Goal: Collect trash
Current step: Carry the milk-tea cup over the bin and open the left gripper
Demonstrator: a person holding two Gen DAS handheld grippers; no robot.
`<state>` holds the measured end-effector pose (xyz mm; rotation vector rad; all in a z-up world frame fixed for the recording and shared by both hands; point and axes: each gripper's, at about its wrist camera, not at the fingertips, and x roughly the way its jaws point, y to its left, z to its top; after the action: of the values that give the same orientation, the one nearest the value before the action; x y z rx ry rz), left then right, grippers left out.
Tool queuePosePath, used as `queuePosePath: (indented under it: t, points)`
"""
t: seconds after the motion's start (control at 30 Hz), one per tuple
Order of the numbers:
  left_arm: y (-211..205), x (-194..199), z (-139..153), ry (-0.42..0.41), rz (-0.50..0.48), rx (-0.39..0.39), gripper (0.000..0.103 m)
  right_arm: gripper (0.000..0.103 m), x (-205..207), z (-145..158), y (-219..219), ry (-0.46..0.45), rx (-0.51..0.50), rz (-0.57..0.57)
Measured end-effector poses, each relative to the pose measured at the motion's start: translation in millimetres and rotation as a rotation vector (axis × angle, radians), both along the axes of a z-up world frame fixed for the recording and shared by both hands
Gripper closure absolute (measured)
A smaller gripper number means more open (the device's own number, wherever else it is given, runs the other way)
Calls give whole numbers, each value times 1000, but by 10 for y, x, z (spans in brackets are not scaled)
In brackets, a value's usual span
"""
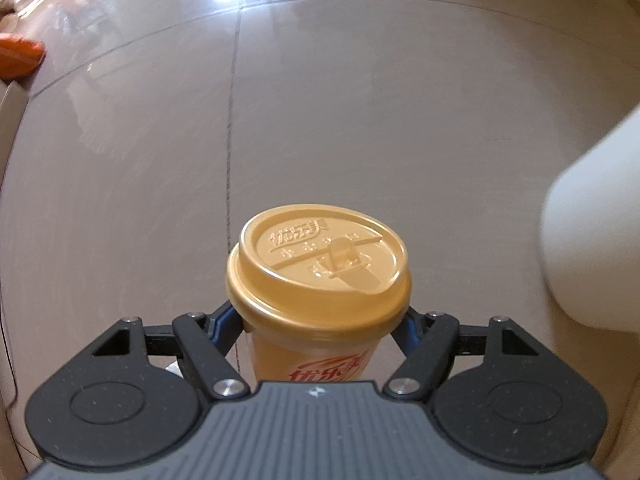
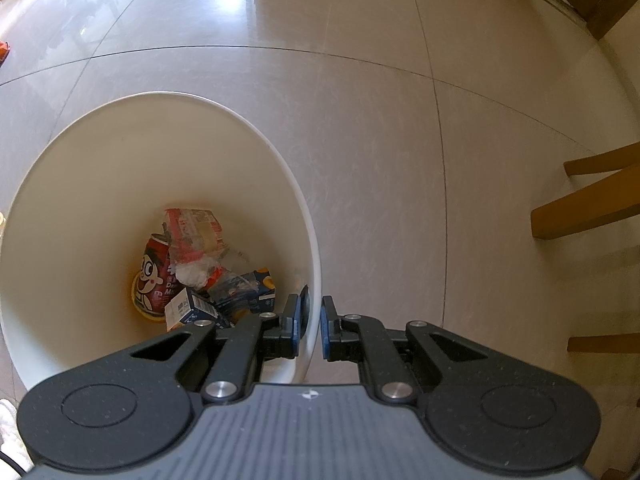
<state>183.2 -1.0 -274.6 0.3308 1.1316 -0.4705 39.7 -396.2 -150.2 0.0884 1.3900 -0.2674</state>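
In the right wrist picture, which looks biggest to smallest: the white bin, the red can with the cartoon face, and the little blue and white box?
1. White bin, by far the largest.
2. Red can.
3. Blue and white box, looks slightly smaller than the can, though partly hidden, so that order is unsure.

Left gripper clasps a gold-lidded cup — white bin at right.

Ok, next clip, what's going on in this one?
Someone with a gripper in each hand is picking up trash. The left gripper is shut on a lidded yellow cup, held above the tiled floor. The right gripper is clamped on the rim of a white bin. The bin already holds a red can, cartons and wrappers. The cup isn't in yet.
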Motion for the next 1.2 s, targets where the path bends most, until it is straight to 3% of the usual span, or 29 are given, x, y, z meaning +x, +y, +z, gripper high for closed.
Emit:
queuePosePath:
  t: [0.3, 0.73, 1.13, 1.2]
  points:
    - [-319, -378, 678, 36, -182, -9, 29, 91, -12, 28, -26, -6, 14, -18]
    - [-935, -801, 1766, 1, -408, -68, 29, 91, -17, 38, -57, -5, 29, -23]
    - [-1685, -964, 2141, 63, -556, -182, 29, 91, -13, 46, -76, -6, 42, -20]
    - [-1751, -986, 2133, 100, -581, -215, 22, 91, -13, 45, -79, -7, 43, -21]
